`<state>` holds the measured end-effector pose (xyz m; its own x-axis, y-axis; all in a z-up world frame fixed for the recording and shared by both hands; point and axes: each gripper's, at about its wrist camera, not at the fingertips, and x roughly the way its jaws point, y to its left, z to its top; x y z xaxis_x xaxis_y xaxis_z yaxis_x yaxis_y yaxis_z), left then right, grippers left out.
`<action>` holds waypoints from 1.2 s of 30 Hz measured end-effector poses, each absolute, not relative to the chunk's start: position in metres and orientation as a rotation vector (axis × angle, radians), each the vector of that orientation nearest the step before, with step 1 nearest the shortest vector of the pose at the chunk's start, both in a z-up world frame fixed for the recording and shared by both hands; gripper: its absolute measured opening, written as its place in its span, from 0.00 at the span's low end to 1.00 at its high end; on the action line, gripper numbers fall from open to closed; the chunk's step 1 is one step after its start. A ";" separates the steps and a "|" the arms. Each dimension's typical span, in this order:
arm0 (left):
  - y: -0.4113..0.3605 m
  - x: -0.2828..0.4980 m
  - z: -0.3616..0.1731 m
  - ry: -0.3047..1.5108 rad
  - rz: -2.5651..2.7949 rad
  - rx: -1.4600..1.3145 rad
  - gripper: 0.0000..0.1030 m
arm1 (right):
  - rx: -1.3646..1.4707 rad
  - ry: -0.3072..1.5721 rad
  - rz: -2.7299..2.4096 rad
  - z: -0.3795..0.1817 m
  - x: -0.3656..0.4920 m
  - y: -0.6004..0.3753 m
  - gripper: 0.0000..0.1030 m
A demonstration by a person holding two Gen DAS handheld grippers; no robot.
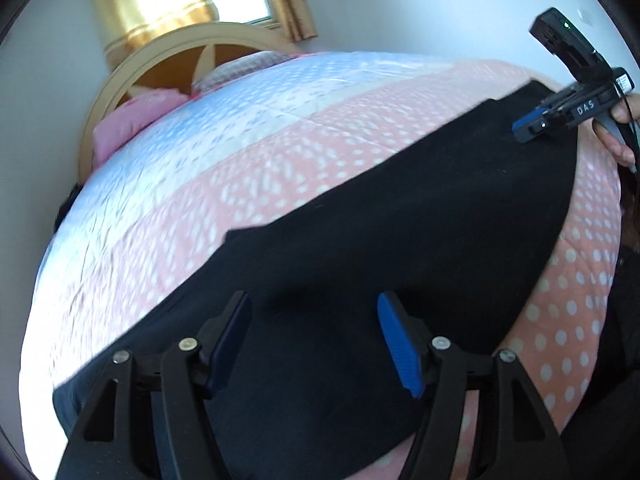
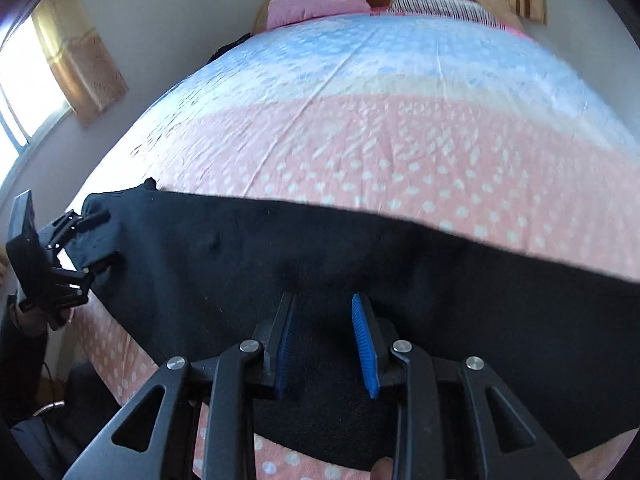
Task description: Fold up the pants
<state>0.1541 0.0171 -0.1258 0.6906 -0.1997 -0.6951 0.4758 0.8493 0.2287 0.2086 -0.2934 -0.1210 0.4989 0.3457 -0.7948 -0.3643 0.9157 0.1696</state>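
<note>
Black pants (image 1: 400, 216) spread flat along the near edge of a bed (image 1: 304, 136), on a dotted pink quilt (image 2: 380, 152) turning pale blue farther off; pink pillow (image 2: 316, 6) and striped pillow (image 2: 436, 6) lying at the far end against a rounded wooden headboard (image 1: 132, 76); gold curtain (image 1: 148, 0) hanging by a window behind.

Left gripper (image 1: 314, 340) poised over the pants' left end, fingers (image 1: 396, 344) spread wide, only flat cloth below them; from the right wrist view, dark cloth bunched up against its fingers, contact impossible to judge.

Right gripper (image 2: 322, 340) over the pants' middle near the near edge, blue pads (image 2: 365, 344) set a narrow gap apart, nothing pinched, black cloth lying beneath; seen in the left wrist view at far right, held by a hand (image 1: 624, 136).

No containers seen.
</note>
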 end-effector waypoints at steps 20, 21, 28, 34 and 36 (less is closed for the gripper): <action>0.095 0.160 -0.137 0.742 -0.258 0.210 0.86 | 0.355 1.266 0.843 -0.165 0.355 -0.064 0.29; 0.098 0.162 -0.139 0.749 -0.253 0.193 0.91 | 0.379 1.287 0.867 -0.169 0.357 -0.061 0.29; 0.101 0.165 -0.140 0.748 -0.244 0.160 0.92 | 0.475 1.290 0.878 -0.173 0.360 -0.054 0.06; 0.101 0.167 -0.145 0.751 -0.206 0.165 0.99 | 0.382 1.294 0.812 -0.188 0.371 -0.049 0.05; 0.103 0.170 -0.145 0.762 -0.213 0.159 0.99 | 0.395 1.256 0.803 -0.188 0.370 -0.054 0.05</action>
